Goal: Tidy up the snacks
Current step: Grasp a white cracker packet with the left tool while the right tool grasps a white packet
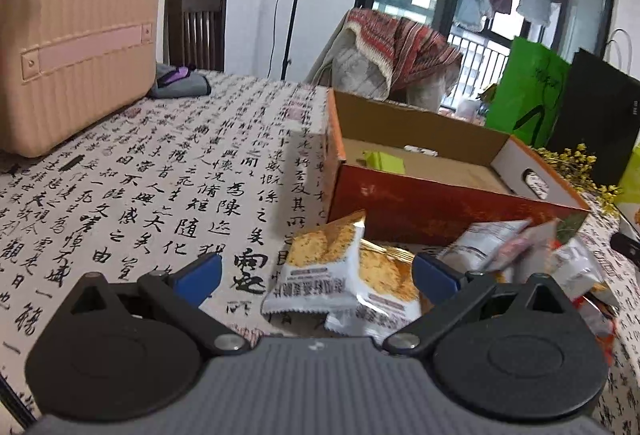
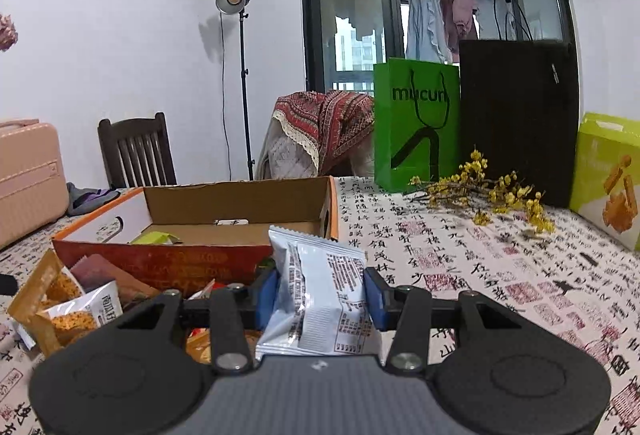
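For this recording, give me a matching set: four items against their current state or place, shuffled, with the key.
Items:
1. left hand-held gripper
2. right hand-held gripper
3. cardboard box
4. yellow flower sprig

States:
A. lying on the tablecloth by the green bag
B. open over a biscuit packet
C. shut on a pale blue packet
D. open-topped, nearly empty

Pairs: 1-B, 2-C, 3-D, 4-A

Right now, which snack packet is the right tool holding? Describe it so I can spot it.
Find the orange cardboard box on the calligraphy tablecloth. Just in front, the right tool pinches an upright snack packet. Unlike the golden cracker packets left, it shows silvery-blue backing with black print.
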`<state>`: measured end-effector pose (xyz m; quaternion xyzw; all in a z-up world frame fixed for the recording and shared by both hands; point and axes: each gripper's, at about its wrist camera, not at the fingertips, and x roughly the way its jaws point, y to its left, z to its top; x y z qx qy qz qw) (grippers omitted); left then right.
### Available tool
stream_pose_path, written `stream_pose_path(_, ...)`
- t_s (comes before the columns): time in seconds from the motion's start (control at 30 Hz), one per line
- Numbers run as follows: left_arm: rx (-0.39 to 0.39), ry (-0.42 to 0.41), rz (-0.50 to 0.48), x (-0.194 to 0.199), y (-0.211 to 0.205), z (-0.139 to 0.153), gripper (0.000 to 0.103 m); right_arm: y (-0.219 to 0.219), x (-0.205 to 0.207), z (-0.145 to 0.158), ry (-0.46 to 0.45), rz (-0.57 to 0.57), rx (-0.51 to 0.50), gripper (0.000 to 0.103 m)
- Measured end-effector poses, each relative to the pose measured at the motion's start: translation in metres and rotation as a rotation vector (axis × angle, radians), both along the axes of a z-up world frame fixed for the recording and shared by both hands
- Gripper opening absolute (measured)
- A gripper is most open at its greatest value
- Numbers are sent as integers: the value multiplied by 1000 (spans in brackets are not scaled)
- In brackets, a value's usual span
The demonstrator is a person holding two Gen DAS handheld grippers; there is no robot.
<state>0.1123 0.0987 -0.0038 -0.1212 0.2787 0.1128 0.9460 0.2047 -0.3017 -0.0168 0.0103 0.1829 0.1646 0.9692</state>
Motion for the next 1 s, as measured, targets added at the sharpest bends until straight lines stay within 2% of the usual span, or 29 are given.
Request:
stream_pose_path(0.2, -76, 34, 26, 24, 18, -13, 100, -4, 2, -4, 25, -8, 28, 46)
stream_pose_path(0.27, -110, 50, 35, 28, 21, -19, 94, -3, 2, -7, 33, -5, 28, 46)
stream_pose_path(0.3, -127, 55, 30, 29, 23, -22, 88, -3, 2, -7, 36, -5, 27, 46)
stream_pose_path(0.43, -196, 35, 4, 28, 29, -25, 74, -2, 2, -8, 38, -3, 27, 46)
stream_pose_path(0.5, -238, 25, -19, 28, 32, -26, 73, -2, 2, -9, 43, -3, 26, 46)
stream_pose_path(0.57, -257, 18, -35, 27, 32, -26, 63, -3, 2, -10, 45, -7, 27, 46)
stream_pose_path(0.6, -264, 16, -45, 27, 32, -27, 54, -3, 2, -10, 46, -8, 28, 47)
stream_pose_path(0.63, -275, 10, -58, 26, 32, -27, 51, -4, 3, -10, 47, -9, 28, 47)
stream_pose_path(1.0, -166, -63, -52, 13, 20, -11, 49, -2, 5, -10, 47, -8, 24, 47)
